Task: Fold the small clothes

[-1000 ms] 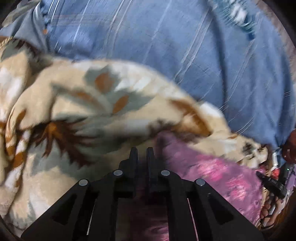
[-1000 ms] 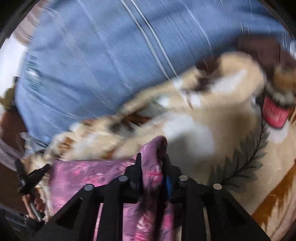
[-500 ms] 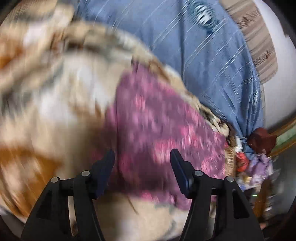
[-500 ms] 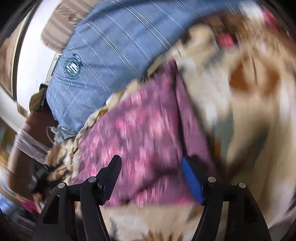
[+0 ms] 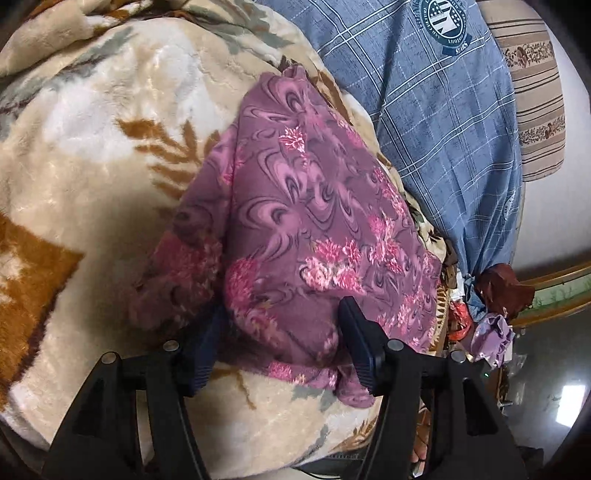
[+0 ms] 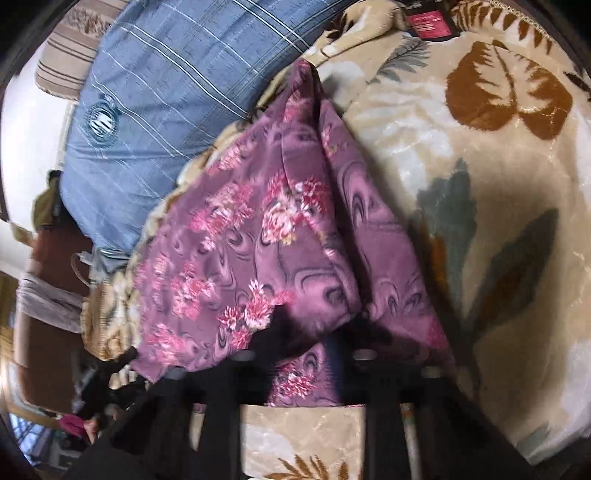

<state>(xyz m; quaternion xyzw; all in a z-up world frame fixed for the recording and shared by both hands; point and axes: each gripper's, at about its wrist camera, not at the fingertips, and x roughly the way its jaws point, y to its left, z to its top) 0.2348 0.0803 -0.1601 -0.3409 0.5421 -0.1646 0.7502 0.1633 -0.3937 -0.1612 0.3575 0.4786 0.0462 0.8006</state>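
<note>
A small purple garment with pink flowers (image 5: 306,229) lies folded on a cream leaf-patterned blanket (image 5: 92,122). My left gripper (image 5: 280,343) is open, its jaws straddling the garment's near edge without holding it. In the right wrist view the same garment (image 6: 258,240) lies on the blanket (image 6: 480,184). My right gripper (image 6: 310,328) is blurred and dark, with the garment's near edge lying over and between its jaws. I cannot tell whether it is open or pinching the cloth.
A blue checked pillow (image 5: 443,122) lies past the garment, also in the right wrist view (image 6: 159,92). A striped cushion (image 5: 535,92) sits behind it. Clutter (image 5: 491,325) lies off the bed's edge. A red tag (image 6: 428,18) sits on the blanket.
Both grippers let go of the garment and opened, then drew back. The garment now lies flat on the blanket. The right gripper has moved in again at its near edge.
</note>
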